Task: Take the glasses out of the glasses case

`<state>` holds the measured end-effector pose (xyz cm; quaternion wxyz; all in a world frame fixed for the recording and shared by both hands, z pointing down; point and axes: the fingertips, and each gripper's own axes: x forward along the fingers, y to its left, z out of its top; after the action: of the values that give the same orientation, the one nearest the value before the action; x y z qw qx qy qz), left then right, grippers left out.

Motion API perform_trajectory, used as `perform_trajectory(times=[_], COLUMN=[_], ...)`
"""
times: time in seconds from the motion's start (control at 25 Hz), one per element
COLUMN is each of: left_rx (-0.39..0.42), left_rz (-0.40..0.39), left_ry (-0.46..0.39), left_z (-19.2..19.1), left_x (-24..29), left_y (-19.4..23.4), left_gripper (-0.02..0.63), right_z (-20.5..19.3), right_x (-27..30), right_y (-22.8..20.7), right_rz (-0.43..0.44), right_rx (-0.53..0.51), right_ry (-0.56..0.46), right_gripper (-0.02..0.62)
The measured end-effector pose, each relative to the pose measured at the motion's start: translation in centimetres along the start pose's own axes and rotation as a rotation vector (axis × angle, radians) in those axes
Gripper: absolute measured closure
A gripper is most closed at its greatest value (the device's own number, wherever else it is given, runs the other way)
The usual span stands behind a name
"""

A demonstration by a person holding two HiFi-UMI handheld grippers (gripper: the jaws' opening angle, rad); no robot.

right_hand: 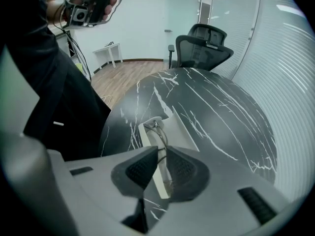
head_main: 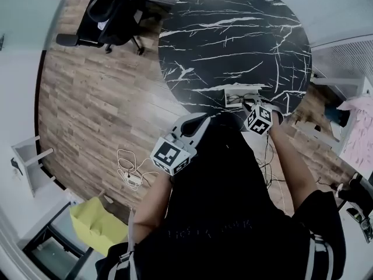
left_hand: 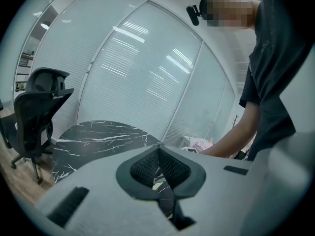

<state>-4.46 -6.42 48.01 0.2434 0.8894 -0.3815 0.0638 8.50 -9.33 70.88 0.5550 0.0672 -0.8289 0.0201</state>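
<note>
Two grippers are held: the left gripper (left_hand: pixel 158 150) is pressed shut and empty, while glasses (right_hand: pixel 160 134) in the open case (right_hand: pixel 184 132) are pinched by the right gripper (right_hand: pixel 162 156).

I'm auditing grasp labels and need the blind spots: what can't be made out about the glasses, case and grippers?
Right gripper view: the jaws of the right gripper cover part of the glasses in the glasses case; unclear whether they pinch frame or case.
Head view: glasses too small for detail.
Left gripper view: the left gripper fills the lower frame; no case seen.
</note>
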Motion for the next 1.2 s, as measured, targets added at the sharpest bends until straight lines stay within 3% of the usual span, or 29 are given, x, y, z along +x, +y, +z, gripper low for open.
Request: perform_trajectory(times=[0.36, 0.64, 1.2], left_rx=[-0.021, -0.023, -0.017], left_rz=[0.007, 0.002, 0.003], left_ry=[0.005, 0.008, 0.018], left_z=[-0.7, -0.4, -0.4], left_x=[0.0, 0.3, 0.3], left_y=[0.3, 0.5, 0.5], left_gripper=[0.588, 0.588, 0.588], right_z=[-0.4, -1.4, -1.2], right_x=[1.8, 3.3, 4.6], right_y=[-0.7, -0.7, -0.7], right_rz=[-0.003, -0.001, 0.019], right_rx=[-0.085, -0.247, -0.332], right_ry=[0.064, 0.15, 0.17], right_gripper=[0.56, 0.56, 0.561])
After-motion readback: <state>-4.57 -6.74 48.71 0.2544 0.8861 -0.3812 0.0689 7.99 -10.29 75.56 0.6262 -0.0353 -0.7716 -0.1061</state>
